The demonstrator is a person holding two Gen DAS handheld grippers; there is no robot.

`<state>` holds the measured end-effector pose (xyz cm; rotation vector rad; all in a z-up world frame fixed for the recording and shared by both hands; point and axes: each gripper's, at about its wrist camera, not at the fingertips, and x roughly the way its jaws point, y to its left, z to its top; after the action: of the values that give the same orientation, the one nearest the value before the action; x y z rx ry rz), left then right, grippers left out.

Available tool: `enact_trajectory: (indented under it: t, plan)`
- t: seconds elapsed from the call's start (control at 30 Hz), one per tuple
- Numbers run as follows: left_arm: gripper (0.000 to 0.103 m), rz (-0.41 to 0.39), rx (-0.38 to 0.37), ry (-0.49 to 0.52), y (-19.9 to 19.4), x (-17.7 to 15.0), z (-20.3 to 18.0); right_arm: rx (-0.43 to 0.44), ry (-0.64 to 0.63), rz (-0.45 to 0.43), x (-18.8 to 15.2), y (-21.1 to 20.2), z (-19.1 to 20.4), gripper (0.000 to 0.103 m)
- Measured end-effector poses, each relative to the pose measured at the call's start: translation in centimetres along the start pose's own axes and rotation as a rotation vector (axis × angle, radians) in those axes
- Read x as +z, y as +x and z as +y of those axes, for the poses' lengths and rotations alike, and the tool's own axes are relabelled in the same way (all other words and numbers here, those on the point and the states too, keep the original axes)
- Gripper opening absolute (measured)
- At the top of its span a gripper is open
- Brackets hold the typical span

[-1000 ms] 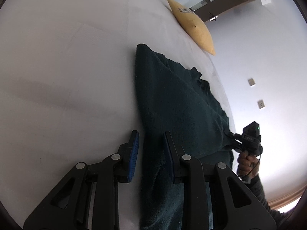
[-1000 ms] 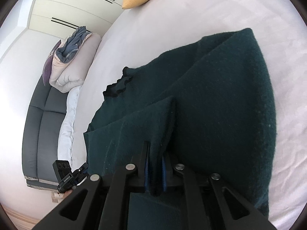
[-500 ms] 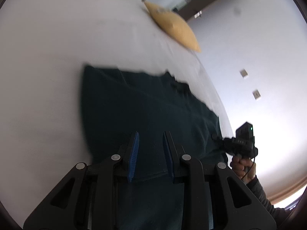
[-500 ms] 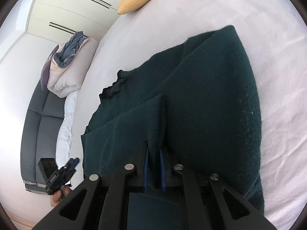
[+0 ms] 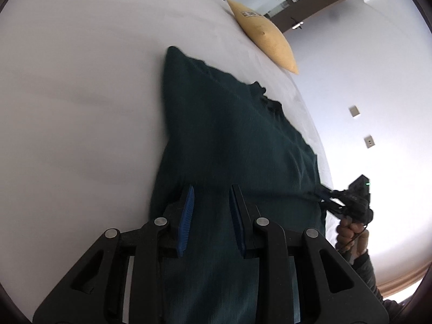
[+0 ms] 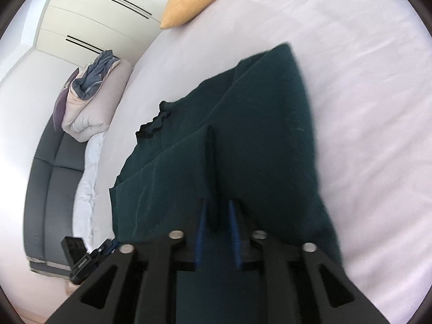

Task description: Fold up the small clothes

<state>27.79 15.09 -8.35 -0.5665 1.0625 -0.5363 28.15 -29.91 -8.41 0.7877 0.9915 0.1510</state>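
I see a dark green garment (image 5: pixel 237 140) lying on a white bed (image 5: pixel 81 81), its long axis running from my grippers away toward a yellow pillow (image 5: pixel 267 35) at the far edge of the mattress. Its frilled neckline (image 6: pixel 154 127) points to the far end, slightly toward the side where a grey sofa (image 6: pixel 46 178) stands beside the bed. On the sofa sits a heap of folded bedding (image 6: pixel 89 94).

My left gripper (image 5: pixel 210 202) hangs over the near part of the cloth. Its jaws are opening, with a clear gap between the blue pads (image 5: pixel 186 216), and nothing is pinched; the fabric lies flat beneath them.

My right gripper (image 6: pixel 217 216) sits at the near hem, where a raised ridge of fabric (image 6: pixel 210 162) stands up between the pads. Its jaws are opening too, and the pads look parted from the ridge, though motion blur makes the contact hard to judge.

The left wrist view shows the person's hand (image 5: pixel 351 232) gripping the right gripper's handle at the garment's right edge.

On the garment's left, seen by the left wrist camera, the sheet is wide and bare. The edge nearest the sofa lies close to the mattress edge.
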Motion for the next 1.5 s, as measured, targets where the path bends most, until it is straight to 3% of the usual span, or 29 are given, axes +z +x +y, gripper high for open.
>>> enact_trajectory:
  t: [0.03, 0.07, 0.1, 0.13, 0.27, 0.53, 0.6, 0.8, 1.07, 1.37, 1.5]
  plan:
    - [0.039, -0.002, 0.004, 0.004, -0.6, -0.7, -0.2, -0.009, -0.013, -0.014, -0.6, -0.9, 0.1, 0.034]
    - [0.051, -0.007, 0.005, 0.013, -1.6, -1.9, -0.4, -0.012, -0.03, -0.032, -1.3, -2.1, 0.3, 0.045]
    - [0.071, -0.028, -0.003, 0.016, -3.0, -3.5, -0.7, -0.01, -0.042, -0.047, -2.2, -3.2, 0.3, 0.055]
    - [0.078, -0.047, 0.003, 0.013, -4.1, -4.7, -0.8, -0.009, -0.055, -0.061, -3.2, -4.5, 0.3, 0.058]
    - [0.078, -0.047, 0.004, -0.011, -7.2, -9.2, -1.0, -0.008, -0.109, -0.082, -7.7, -8.6, -0.4, 0.062]
    - [0.078, 0.011, 0.014, -0.068, -10.6, -15.5, -0.2, 0.016, -0.094, -0.06, -15.9, -13.3, -3.7, 0.066]
    - [0.078, 0.035, 0.012, -0.066, -11.1, -16.8, -0.2, 0.03, -0.083, -0.067, -16.9, -14.2, -4.3, 0.071]
    - [0.078, 0.09, 0.023, -0.063, -12.4, -19.8, 0.6, 0.045, -0.042, -0.075, -18.5, -15.5, -5.7, 0.072]
    - [0.078, 0.161, -0.022, -0.097, -12.5, -20.4, 1.9, 0.053, -0.029, -0.067, -19.5, -15.5, -6.2, 0.072]
    - [0.077, 0.209, -0.141, -0.166, -10.9, -19.6, 3.0, 0.069, -0.012, -0.043, -20.0, -15.7, -6.8, 0.072]
    - [0.054, 0.235, -0.137, -0.175, -10.9, -19.6, 3.8, 0.071, -0.013, -0.021, -20.3, -16.1, -7.1, 0.072]
